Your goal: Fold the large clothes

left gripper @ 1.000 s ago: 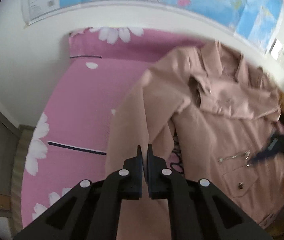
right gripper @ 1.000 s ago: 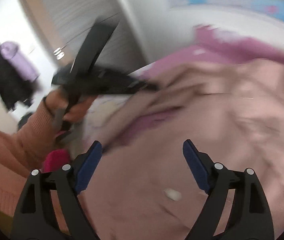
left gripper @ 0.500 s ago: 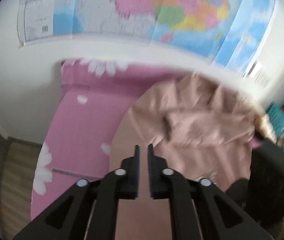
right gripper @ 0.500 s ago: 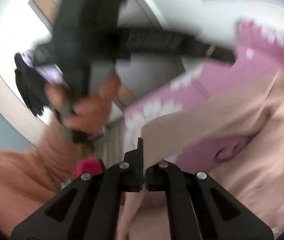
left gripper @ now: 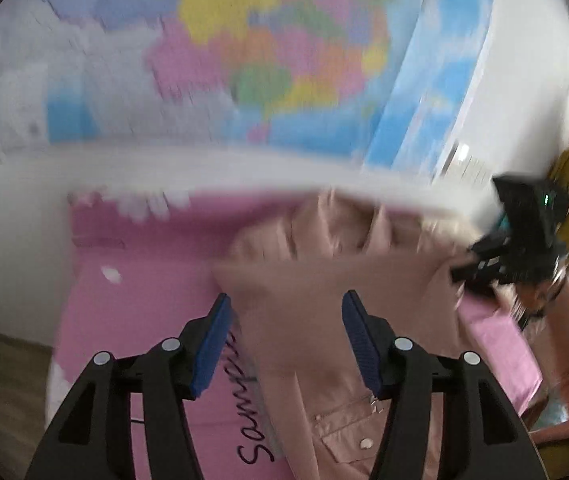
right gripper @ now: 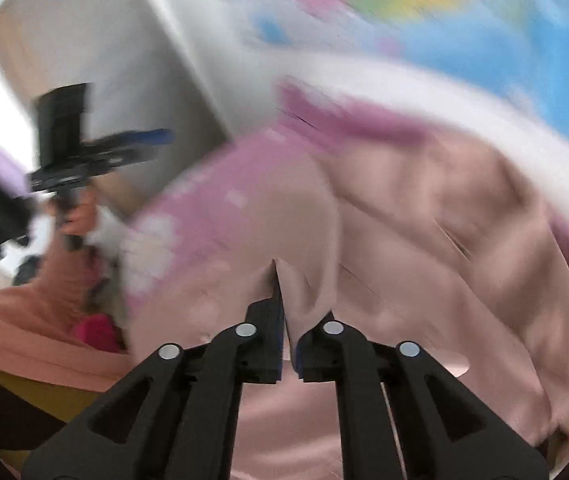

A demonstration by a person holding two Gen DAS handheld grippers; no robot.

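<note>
A dusty-pink jacket (left gripper: 324,280) lies spread on a pink flowered bedsheet (left gripper: 132,312). My left gripper (left gripper: 286,328) hovers above the jacket's near edge; its jaws are opening, with nothing pinched between the blue pads. In the right wrist view my right gripper (right gripper: 288,312) is closed on a fold of the jacket (right gripper: 444,220), its jaws just easing apart with the cloth still between them. A hand holds the right gripper (left gripper: 512,240) at the jacket's far right side. The left gripper (right gripper: 96,156) shows raised at the left.
A coloured wall map (left gripper: 244,60) hangs above the bed against a white wall. Wooden floor (left gripper: 8,380) lies left of the bed. A grey door (right gripper: 104,40) stands behind. The person's salmon sleeve (right gripper: 24,320) fills the lower left.
My left gripper opened and rose off the jacket, letting go of the cloth. My right gripper, wide open a second ago, shut on a jacket fold and swept sideways.
</note>
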